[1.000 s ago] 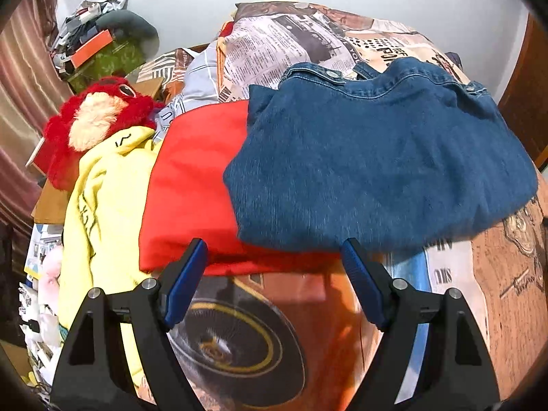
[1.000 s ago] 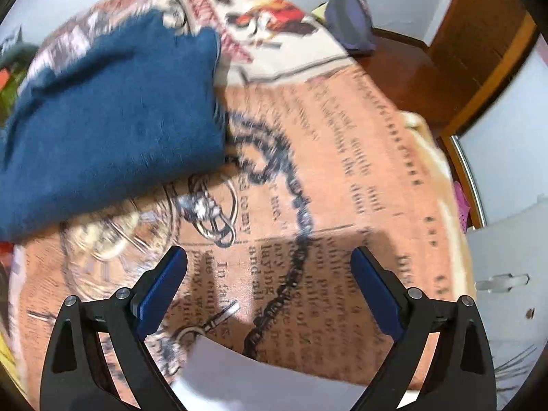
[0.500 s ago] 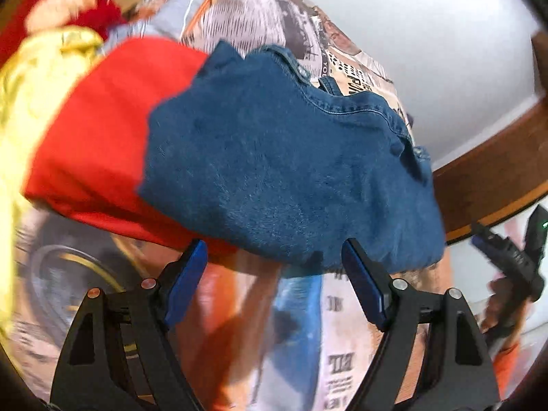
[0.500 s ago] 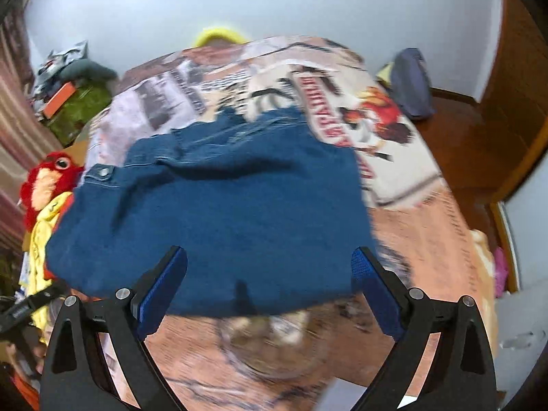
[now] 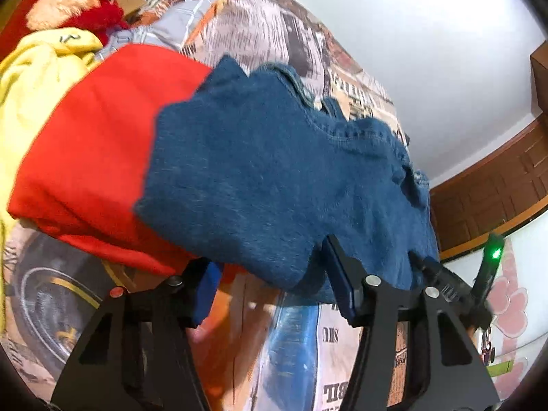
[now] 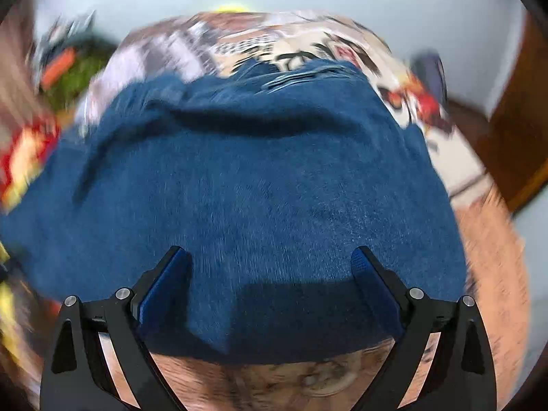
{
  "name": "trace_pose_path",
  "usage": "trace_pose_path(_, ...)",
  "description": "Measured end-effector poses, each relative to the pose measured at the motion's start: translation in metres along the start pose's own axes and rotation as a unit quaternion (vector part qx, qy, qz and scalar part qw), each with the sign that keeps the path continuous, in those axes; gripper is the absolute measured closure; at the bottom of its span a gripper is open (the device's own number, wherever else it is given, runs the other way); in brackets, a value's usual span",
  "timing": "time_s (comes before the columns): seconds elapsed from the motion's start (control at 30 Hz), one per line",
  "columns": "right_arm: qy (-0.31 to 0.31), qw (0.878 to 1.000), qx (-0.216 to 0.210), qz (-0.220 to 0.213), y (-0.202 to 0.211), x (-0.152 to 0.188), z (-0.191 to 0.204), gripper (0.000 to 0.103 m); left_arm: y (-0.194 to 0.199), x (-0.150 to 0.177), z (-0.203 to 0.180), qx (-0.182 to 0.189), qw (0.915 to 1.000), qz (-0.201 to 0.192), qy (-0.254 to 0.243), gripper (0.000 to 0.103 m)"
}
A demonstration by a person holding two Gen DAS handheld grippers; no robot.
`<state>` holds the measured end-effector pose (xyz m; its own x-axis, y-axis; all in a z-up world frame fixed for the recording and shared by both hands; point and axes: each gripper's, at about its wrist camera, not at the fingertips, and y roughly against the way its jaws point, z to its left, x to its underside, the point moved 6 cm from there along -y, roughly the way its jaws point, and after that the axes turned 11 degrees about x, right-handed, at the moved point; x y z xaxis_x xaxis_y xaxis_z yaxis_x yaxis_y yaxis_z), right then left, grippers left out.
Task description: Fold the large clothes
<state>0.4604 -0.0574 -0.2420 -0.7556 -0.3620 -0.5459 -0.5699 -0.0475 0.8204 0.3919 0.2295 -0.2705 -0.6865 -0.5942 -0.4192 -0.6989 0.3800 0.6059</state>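
A folded blue denim garment [image 5: 274,178] lies on the printed bedcover [image 5: 294,349], overlapping a folded red garment [image 5: 92,150]. My left gripper [image 5: 270,257] sits at the denim's near edge; its jaws are closing, with a hanging corner of the denim between them and a gap still showing beside the left pad [image 5: 205,294]. My right gripper [image 6: 267,274] stands wide open, low over the near edge of the denim [image 6: 267,178], with the cloth under and between both pads. From the left wrist view, the right gripper [image 5: 445,287] shows at the denim's right corner.
A yellow garment [image 5: 30,96] and a red plush toy [image 5: 75,0] lie left of the red one. A white wall [image 5: 428,51] and brown wooden panelling [image 5: 489,198] stand behind the bed. A dark cap [image 6: 428,72] lies at the far right of the bedcover [image 6: 274,387].
The left gripper rolled, came in onto the denim's near edge, and its jaws narrowed. The right gripper swept left from the bare bedcover to over the denim, staying wide.
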Motion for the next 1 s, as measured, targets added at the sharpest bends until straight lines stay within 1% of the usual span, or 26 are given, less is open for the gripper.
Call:
trace_pose_path(0.03,0.004,1.000,0.005,-0.012,0.003,0.002,0.000,0.007,0.005,-0.002,0.001,-0.001,1.0000,-0.009,0.002,0.046)
trace_pose_path(0.07,-0.001,1.000,0.002,-0.012,0.003,0.003,-0.001,0.007,0.008,-0.004,0.000,0.001,0.9999,-0.016,0.003,0.046)
trace_pose_path(0.17,-0.020,1.000,-0.021,0.004,0.001,0.002,-0.007,0.007,0.011,-0.010,-0.002,0.008,0.9994,-0.033,0.002,0.046)
trace_pose_path(0.27,-0.016,1.000,-0.017,0.007,0.000,0.000,-0.006,0.007,0.000,-0.013,0.005,-0.003,0.9996,-0.027,0.005,0.046)
trace_pose_path(0.33,-0.017,1.000,-0.016,0.004,0.001,0.002,-0.004,0.007,-0.013,-0.015,0.014,-0.001,0.9997,-0.014,0.018,0.046)
trace_pose_path(0.4,-0.018,1.000,-0.018,0.004,0.001,0.003,-0.004,0.007,-0.030,-0.019,0.026,0.002,0.9990,-0.003,0.044,0.046)
trace_pose_path(0.43,-0.017,1.000,-0.018,0.004,0.001,0.003,-0.003,0.007,-0.033,-0.019,0.028,-0.001,0.9987,-0.002,0.050,0.045)
trace_pose_path(0.5,-0.017,1.000,-0.019,0.009,0.000,0.002,-0.003,0.007,-0.039,-0.023,0.030,-0.018,0.9981,-0.007,0.058,0.046)
trace_pose_path(0.53,-0.016,1.000,-0.022,0.015,0.000,0.001,-0.003,0.007,-0.041,-0.027,0.026,-0.036,0.9982,-0.013,0.046,0.050)
trace_pose_path(0.57,-0.017,0.999,-0.024,0.020,0.000,0.000,-0.004,0.007,-0.041,-0.031,0.020,-0.051,0.9981,-0.018,0.029,0.059)
trace_pose_path(0.6,-0.019,0.999,-0.027,0.027,0.000,0.000,-0.005,0.007,-0.040,-0.033,0.013,-0.066,0.9975,-0.020,0.011,0.062)
trace_pose_path(0.63,-0.023,0.999,-0.031,0.035,0.002,-0.001,-0.006,0.007,-0.038,-0.036,0.008,-0.076,0.9968,-0.025,-0.001,0.072)
trace_pose_path(0.67,-0.028,0.998,-0.036,0.041,0.005,-0.001,-0.007,0.007,-0.032,-0.039,-0.003,-0.082,0.9958,-0.036,-0.021,0.076)
trace_pose_path(0.7,-0.034,0.997,-0.043,0.047,0.009,-0.002,-0.009,0.007,-0.025,-0.040,-0.011,-0.082,0.9948,-0.046,-0.038,0.077)
trace_pose_path(0.73,-0.040,0.997,-0.049,0.050,0.013,-0.002,-0.011,0.007,-0.013,-0.045,-0.026,-0.076,0.9933,-0.060,-0.063,0.079)
trace_pose_path(0.83,-0.057,0.995,-0.063,0.054,0.027,-0.008,-0.013,0.007,0.015,-0.055,-0.057,-0.064,0.9885,-0.090,-0.104,0.081)
trace_pose_path(0.87,-0.062,0.995,-0.066,0.047,0.036,-0.013,-0.013,0.007,0.028,-0.059,-0.071,-0.057,0.9866,-0.102,-0.114,0.082)
trace_pose_path(0.9,-0.065,0.995,-0.069,0.038,0.045,-0.018,-0.011,0.007,0.039,-0.063,-0.080,-0.040,0.9862,-0.113,-0.115,0.082)
trace_pose_path(0.93,-0.065,0.995,-0.076,0.022,0.057,-0.026,-0.006,0.007,0.057,-0.068,-0.094,-0.016,0.9842,-0.130,-0.119,0.083)
trace_pose_path(0.97,-0.060,0.995,-0.084,0.012,0.066,-0.033,0.001,0.007,0.069,-0.070,-0.102,-0.010,0.9815,-0.144,-0.126,0.083)
trace_pose_path(1.0,-0.052,0.994,-0.096,0.003,0.074,-0.039,0.011,0.007,0.079,-0.073,-0.110,-0.012,0.9779,-0.156,-0.138,0.083)
